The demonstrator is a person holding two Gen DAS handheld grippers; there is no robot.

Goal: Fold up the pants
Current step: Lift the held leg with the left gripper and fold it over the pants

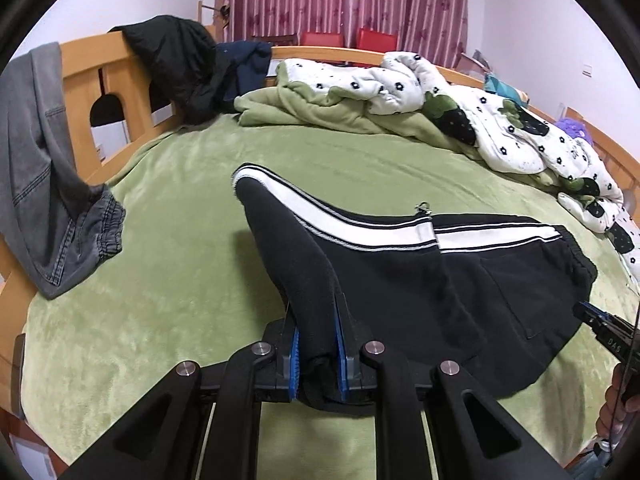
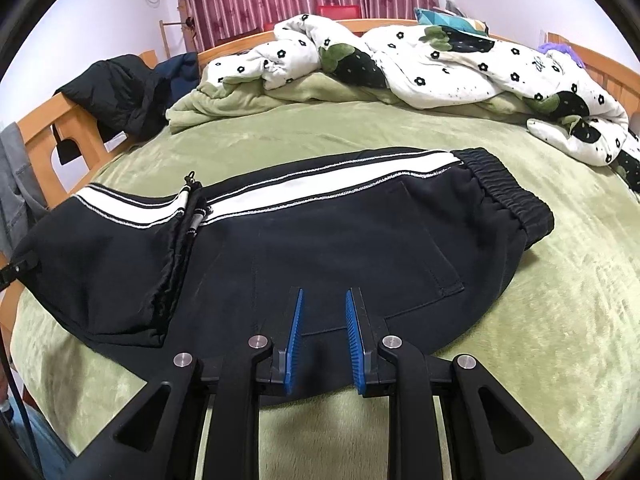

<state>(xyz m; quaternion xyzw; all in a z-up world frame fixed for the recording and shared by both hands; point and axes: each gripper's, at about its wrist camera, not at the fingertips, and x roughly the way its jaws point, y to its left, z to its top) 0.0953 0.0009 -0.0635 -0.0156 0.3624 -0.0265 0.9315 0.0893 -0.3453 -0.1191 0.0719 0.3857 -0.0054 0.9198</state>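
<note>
While clamped: pants [image 1: 400,276] between left gripper [image 1: 316,344] fingers [image 1: 295,354]

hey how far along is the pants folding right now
Partway. Done: the black pants lie flat on the green blanket, legs stacked, the cuff end already brought over toward the waistband. In hand: the left gripper is shut on the raised folded edge. The right gripper is open above the near edge, holding nothing. Left: lay that fold down and flatten it.

The pants [image 2: 320,240] lie on the blanket [image 2: 540,320], before the crumpled quilt [image 2: 440,64] behind them.
</note>
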